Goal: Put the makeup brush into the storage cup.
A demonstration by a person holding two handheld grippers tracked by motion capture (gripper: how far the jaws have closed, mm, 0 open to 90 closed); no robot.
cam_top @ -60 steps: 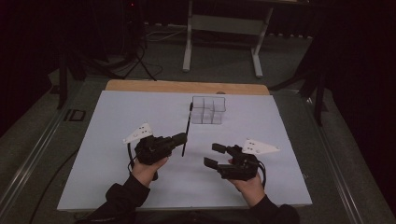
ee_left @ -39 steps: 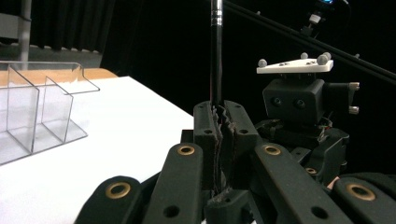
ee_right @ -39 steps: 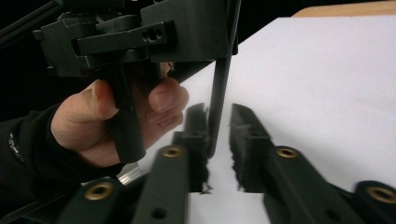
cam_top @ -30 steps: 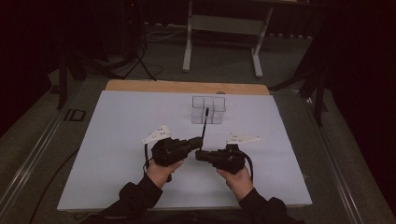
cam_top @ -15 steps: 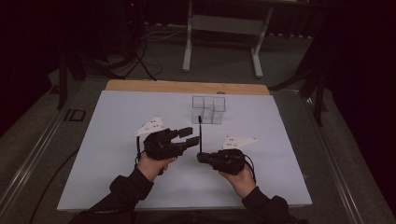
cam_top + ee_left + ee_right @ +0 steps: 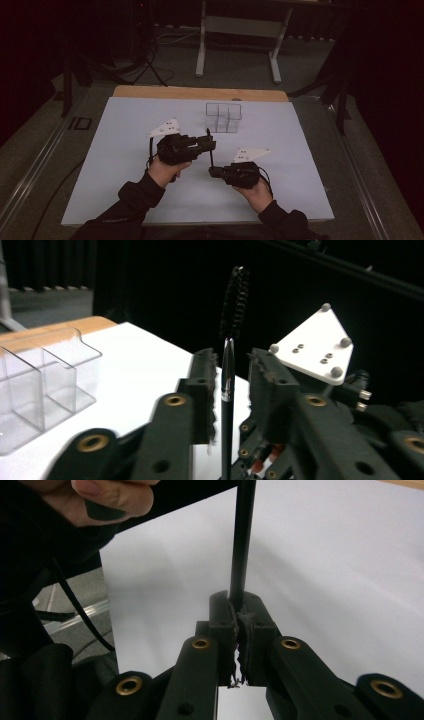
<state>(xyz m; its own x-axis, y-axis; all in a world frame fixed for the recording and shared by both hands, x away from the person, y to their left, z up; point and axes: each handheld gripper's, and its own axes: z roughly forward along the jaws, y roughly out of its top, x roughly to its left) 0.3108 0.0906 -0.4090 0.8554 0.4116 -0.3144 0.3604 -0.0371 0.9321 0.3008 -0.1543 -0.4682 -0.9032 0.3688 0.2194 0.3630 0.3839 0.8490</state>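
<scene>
Right gripper (image 6: 238, 611) pinches my black wand (image 6: 242, 540); left gripper (image 6: 231, 385) spread around it; clear divided box (image 6: 224, 117) beyond sits empty.

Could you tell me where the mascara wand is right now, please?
The mascara wand stands upright mid-table in the high view, clamped by the right gripper, between the left gripper's open jaws.

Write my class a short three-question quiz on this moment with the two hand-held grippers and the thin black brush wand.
1. True or false: the right gripper is shut on the wand.
2. The left gripper has its jaws: A) open beside the wand, B) clamped on the organiser.
3. What clear thing stands on the white mat beyond the grippers?

Key: 1 true. 2 A. 3 A compartmented organiser.
</scene>
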